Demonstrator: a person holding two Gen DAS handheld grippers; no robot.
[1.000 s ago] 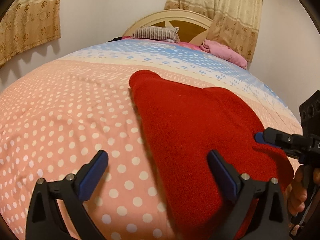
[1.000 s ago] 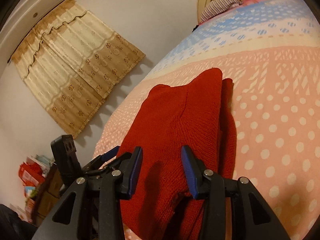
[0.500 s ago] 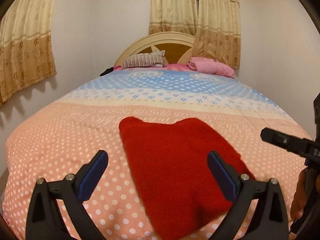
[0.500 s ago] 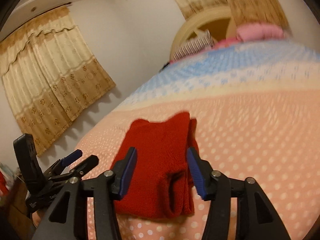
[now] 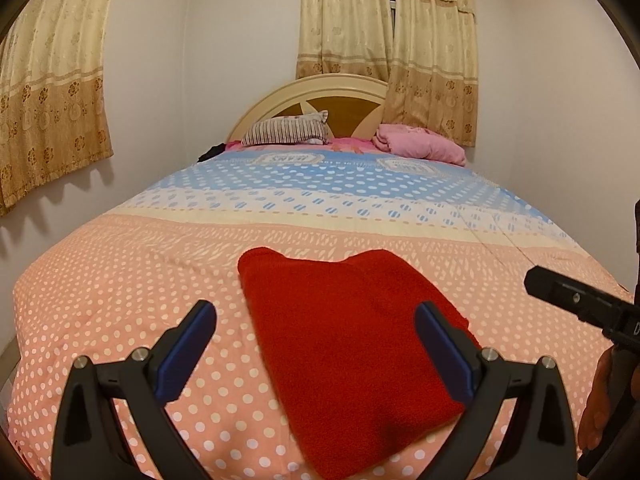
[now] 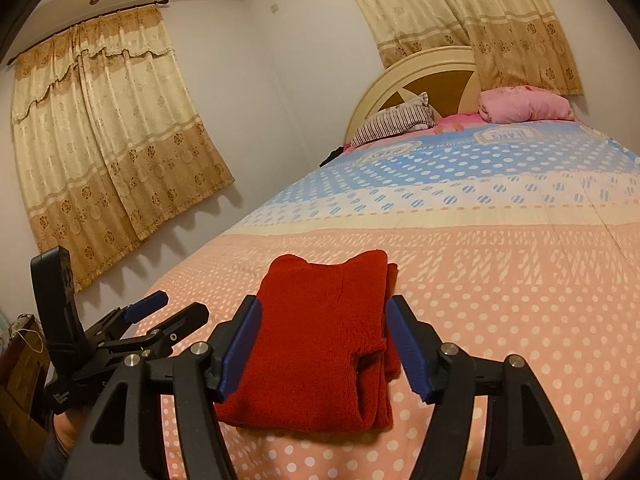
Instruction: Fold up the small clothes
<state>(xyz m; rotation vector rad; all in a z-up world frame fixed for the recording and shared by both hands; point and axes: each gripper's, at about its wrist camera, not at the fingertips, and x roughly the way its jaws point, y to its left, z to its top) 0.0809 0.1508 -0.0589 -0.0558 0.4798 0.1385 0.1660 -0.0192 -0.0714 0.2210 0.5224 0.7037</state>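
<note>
I judge the fold complete: the red sweater [image 5: 352, 360] lies folded on the near end of the bed [image 5: 120, 292], my left gripper [image 5: 316, 344] spread and empty, my right gripper [image 6: 324, 348] opening clear above it; next, fetch another garment.

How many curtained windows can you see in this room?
2. One set of curtains hangs on the left wall; the other hangs behind the headboard. More may lie outside the view.
</note>
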